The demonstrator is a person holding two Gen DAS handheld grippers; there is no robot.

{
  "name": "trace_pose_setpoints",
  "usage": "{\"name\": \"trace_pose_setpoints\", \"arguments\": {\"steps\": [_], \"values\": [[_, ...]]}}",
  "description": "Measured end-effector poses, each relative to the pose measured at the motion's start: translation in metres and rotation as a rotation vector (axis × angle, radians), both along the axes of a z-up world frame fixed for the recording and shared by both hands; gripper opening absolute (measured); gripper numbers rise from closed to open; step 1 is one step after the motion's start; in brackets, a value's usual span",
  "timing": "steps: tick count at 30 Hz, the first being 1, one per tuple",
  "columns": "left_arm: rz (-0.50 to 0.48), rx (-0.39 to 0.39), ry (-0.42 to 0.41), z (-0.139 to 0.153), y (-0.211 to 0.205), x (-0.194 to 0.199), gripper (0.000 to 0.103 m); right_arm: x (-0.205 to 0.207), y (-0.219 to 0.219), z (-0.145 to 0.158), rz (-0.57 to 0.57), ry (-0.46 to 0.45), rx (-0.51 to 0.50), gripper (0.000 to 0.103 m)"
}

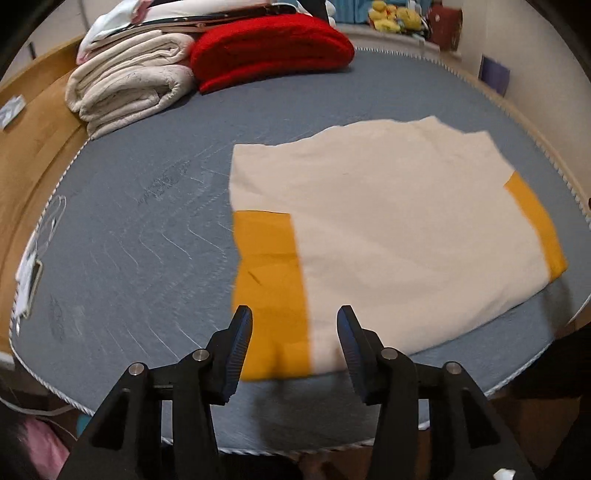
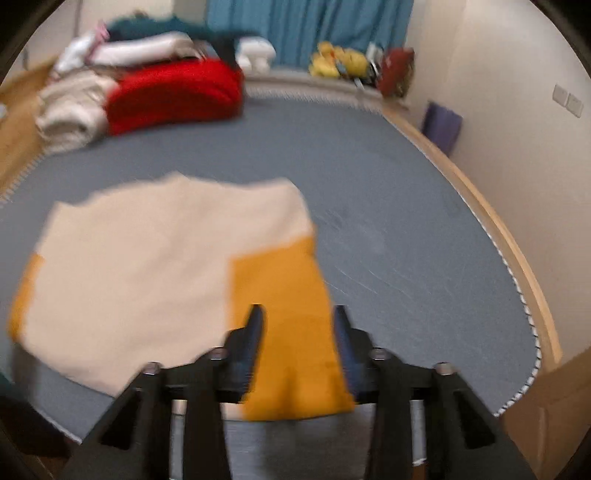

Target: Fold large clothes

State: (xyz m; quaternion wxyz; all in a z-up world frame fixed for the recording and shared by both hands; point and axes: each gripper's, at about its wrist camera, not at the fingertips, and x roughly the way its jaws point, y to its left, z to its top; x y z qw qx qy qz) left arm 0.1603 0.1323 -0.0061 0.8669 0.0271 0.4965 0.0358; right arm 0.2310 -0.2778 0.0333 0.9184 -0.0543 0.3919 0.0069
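We see a big grey mattress [image 1: 147, 229] that fills most of both views, and it holds everything else. On it lies the cream and yellow garment [image 1: 388, 229], the biggest soft thing here. In the left wrist view it sits from the middle out to 3 o'clock and down to 6 o'clock. It is folded into a flat, nearly square shape. The middle is cream, and a yellow part runs down each side. Its far edge looks wavy and its near edge lies close to the edge of the mattress. At 11 o'clock in that view rests a red blanket [image 1: 269, 51], folded thick. Just beside it, toward 10 o'clock, is a pile of folded cream bedding [image 1: 125, 92], touching the red one. Far off at 1 o'clock we spot some yellow plush toys [image 1: 395, 18] by the wall. Our left gripper [image 1: 294, 325] hangs over the near yellow part with its jaws spread wide and nothing between them. Our right gripper [image 2: 298, 325] is over the other yellow part, jaws wide apart too, holding nothing. The right wrist view is blurry.
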Motion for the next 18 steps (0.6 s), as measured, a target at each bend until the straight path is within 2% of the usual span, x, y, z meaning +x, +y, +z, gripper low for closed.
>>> {"name": "trace_pose_setpoints", "arguments": {"steps": [1, 3, 6, 7, 9, 10, 12, 14, 16, 18], "values": [[0.010, -0.011, -0.006, -0.001, -0.006, -0.003, 0.045, -0.007, 0.007, 0.006, 0.010, -0.025, 0.018, 0.067], [0.039, -0.033, -0.012, -0.007, -0.010, -0.012, 0.045, -0.031, 0.024, 0.014, 0.039, -0.086, 0.052, 0.068], [0.077, -0.064, -0.001, -0.021, -0.007, -0.017, 0.045, -0.047, 0.054, 0.015, 0.084, -0.110, 0.066, 0.068], [0.087, -0.081, 0.000, -0.022, -0.007, -0.015, 0.042, -0.043, 0.058, 0.008, 0.095, -0.103, 0.067, 0.068], [0.105, -0.116, -0.016, -0.029, -0.003, -0.018, 0.029, -0.044, 0.064, -0.003, 0.113, -0.076, 0.076, 0.068], [0.118, -0.143, -0.026, -0.033, 0.000, -0.020, 0.016, -0.046, 0.066, -0.008, 0.117, -0.063, 0.080, 0.068], [0.169, -0.210, -0.033, -0.044, 0.014, -0.025, 0.012, -0.038, 0.069, -0.025, 0.130, -0.043, 0.082, 0.067], [0.238, -0.275, -0.016, -0.057, 0.032, -0.024, 0.012, -0.038, 0.071, -0.031, 0.141, -0.030, 0.089, 0.060], [0.282, -0.376, 0.008, -0.070, 0.049, -0.022, 0.012, -0.039, 0.072, -0.035, 0.156, -0.002, 0.105, 0.050], [0.327, -0.449, 0.024, -0.081, 0.061, -0.021, 0.012, -0.039, 0.073, -0.039, 0.170, 0.020, 0.115, 0.046]]}}
